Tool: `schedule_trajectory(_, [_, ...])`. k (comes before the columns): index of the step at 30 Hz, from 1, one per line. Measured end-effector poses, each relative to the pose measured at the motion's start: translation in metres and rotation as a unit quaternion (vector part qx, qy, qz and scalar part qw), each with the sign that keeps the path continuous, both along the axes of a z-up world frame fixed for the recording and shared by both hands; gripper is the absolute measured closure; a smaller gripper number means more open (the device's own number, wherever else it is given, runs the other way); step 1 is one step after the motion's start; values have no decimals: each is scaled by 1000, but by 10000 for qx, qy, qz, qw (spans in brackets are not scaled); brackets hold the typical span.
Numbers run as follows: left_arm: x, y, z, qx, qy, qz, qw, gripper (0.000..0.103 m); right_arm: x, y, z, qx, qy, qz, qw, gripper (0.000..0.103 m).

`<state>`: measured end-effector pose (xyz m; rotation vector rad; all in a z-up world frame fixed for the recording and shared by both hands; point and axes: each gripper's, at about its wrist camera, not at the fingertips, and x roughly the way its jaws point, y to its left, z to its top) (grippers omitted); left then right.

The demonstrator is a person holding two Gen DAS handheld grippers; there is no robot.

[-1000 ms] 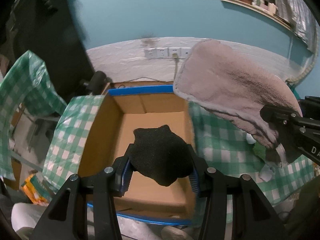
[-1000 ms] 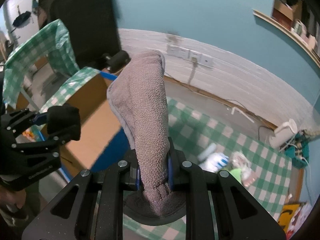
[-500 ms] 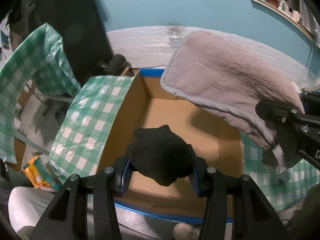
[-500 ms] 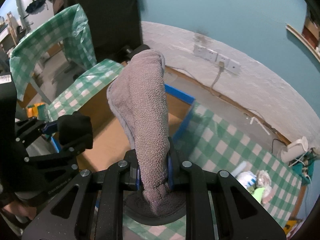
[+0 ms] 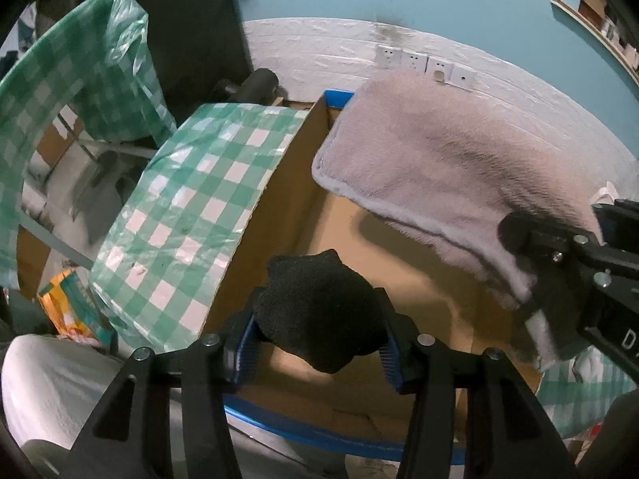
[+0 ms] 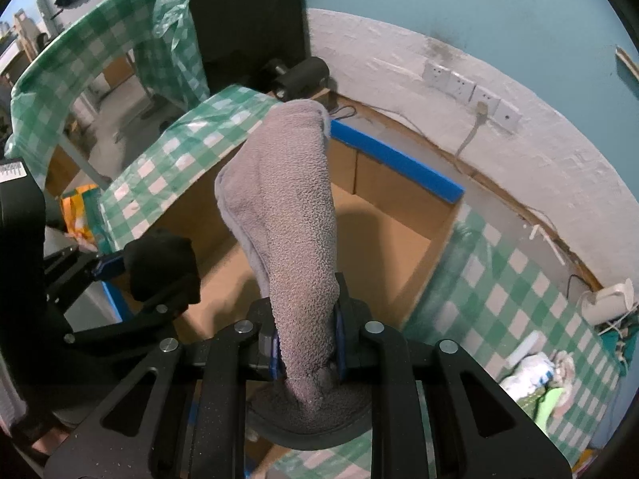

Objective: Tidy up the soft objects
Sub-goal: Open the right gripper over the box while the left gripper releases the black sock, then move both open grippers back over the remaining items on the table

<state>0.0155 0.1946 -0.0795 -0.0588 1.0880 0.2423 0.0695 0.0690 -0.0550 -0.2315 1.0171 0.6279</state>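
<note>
An open cardboard box (image 5: pixel 255 247) with blue-taped edges lies below both grippers. My left gripper (image 5: pixel 319 343) hangs over the box's near side with a black cloth bundle (image 5: pixel 319 315) between its blue pads. Its jaws are opening, and the bundle still spans from pad to pad. My right gripper (image 6: pixel 305 343) holds a grey fleecy towel (image 6: pixel 295 215) that sticks out forward over the box (image 6: pixel 395 159). Its jaws are opening too, with the towel still pinched between the pads. In the left wrist view the towel (image 5: pixel 439 167) reaches across the box from the right.
A green checked plastic cloth (image 5: pixel 191 215) drapes over the box's left flap and covers the table (image 6: pixel 499 279) to the right. Wall sockets (image 5: pixel 423 64) and a black cylinder (image 5: pixel 259 80) lie behind the box. Small clutter (image 6: pixel 531 371) sits at the far right.
Both grippers have swung left and sunk toward the box, which now fills the view beneath them. The towel now hangs over the box's inside. Both pairs of jaws stand slightly wider.
</note>
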Motion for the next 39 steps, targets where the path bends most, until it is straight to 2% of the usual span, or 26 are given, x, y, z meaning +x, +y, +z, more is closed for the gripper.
schedule_trajectory(3, [-1, 3, 0, 64, 17, 63, 10000, 37, 1, 2, -2, 73, -30, -35, 10000, 63])
schedule_trajectory(5, [-2, 4, 1, 64, -2, 85, 9999, 32, -1, 3, 0, 81, -131, -26, 9999, 46])
schedule_trajectory(7, [-3, 2, 5, 48, -55, 68, 9999, 32, -3, 1, 4, 62, -275, -69, 9996, 40])
schedule_trajectory(17, [-3, -17, 23, -38, -347, -299, 9989, 23, -5, -27, 18, 46, -514, -245, 9984, 35])
schedule_trajectory(27, [0, -48, 31, -6, -442, -623, 9971, 22, -8, -74, 20, 54, -583, -561, 9967, 33])
schedule_trajectory(39, [3, -108, 34, 86, -444, -1172, 9921, 22, -11, -145, 14, 12, -561, -1022, 9932, 33])
